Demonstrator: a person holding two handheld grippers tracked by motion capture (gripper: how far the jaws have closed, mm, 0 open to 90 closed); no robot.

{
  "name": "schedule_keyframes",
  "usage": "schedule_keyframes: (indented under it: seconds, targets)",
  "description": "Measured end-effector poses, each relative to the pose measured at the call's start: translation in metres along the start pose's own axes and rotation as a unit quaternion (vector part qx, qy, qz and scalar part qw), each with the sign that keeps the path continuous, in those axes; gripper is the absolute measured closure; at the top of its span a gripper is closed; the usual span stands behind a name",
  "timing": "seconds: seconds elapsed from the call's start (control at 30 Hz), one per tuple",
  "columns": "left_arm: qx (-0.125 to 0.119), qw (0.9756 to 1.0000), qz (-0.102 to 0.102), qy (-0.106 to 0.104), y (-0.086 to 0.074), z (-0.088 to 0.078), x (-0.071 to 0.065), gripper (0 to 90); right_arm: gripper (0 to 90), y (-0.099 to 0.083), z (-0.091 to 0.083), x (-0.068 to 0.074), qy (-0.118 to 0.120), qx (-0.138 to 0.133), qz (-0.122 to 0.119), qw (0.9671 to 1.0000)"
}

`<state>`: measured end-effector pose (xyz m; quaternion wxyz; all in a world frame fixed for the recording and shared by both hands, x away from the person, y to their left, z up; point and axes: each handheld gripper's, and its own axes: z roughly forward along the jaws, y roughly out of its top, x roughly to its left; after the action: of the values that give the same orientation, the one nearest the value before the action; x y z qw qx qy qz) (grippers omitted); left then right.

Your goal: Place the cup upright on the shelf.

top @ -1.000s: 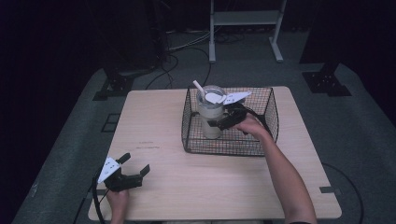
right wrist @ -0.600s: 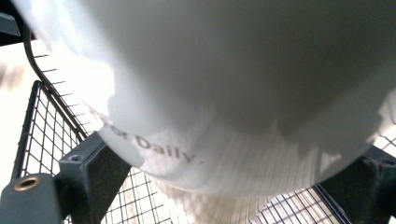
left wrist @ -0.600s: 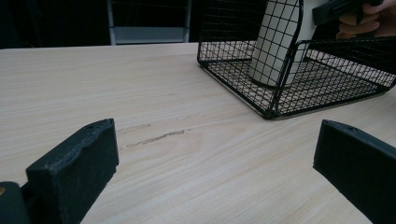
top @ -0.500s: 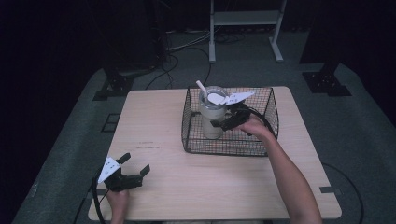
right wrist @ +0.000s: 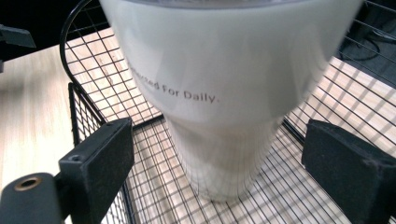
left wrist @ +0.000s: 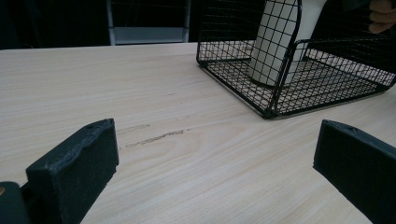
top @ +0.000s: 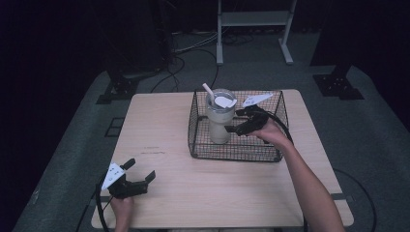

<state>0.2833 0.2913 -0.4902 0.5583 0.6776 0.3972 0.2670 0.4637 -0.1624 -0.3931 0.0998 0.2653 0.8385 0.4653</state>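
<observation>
A cream tumbler (top: 219,123) with a lid and a straw (top: 208,90) stands upright inside a black wire basket (top: 232,155) at the table's far middle. Reaching into the basket from the right, my right gripper (top: 235,126) is open, with its jaws on either side of the tumbler (right wrist: 210,93) and a gap showing at each pad (right wrist: 100,158). My left gripper (top: 140,174) rests open near the front left of the table with nothing between its fingers. From the left gripper view the basket (left wrist: 280,93) and the tumbler (left wrist: 273,46) lie ahead to the right.
The light wooden table (top: 159,125) has a faint scuff mark (left wrist: 154,137) left of the basket. Dark floor with cables (top: 193,48) and a metal stand (top: 251,19) lie beyond the far edge.
</observation>
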Motion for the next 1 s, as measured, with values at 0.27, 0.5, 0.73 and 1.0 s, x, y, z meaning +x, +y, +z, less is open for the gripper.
schedule_keyframes:
  seconds: [0.27, 0.5, 0.73, 1.0]
  targets:
    - [0.002, 1.0000, 0.001, 0.001, 0.000, 0.001, -0.001, 0.0, 8.7, 0.002, -0.021, 0.008, -0.017, 0.006, -0.011, 0.9998]
    - [0.003, 1.0000, 0.004, 0.001, 0.000, 0.001, -0.001, 0.0, 8.8, 0.003, -0.040, 0.013, -0.021, 0.003, -0.012, 0.9997]
    - [0.005, 1.0000, 0.005, 0.002, 0.000, 0.002, -0.002, 0.0, 8.7, -0.005, -0.056, 0.014, -0.023, -0.015, -0.003, 0.9996]
    - [0.006, 1.0000, 0.005, 0.002, 0.000, 0.002, -0.002, 0.0, 8.8, -0.009, -0.073, 0.018, -0.024, -0.026, 0.003, 0.9994]
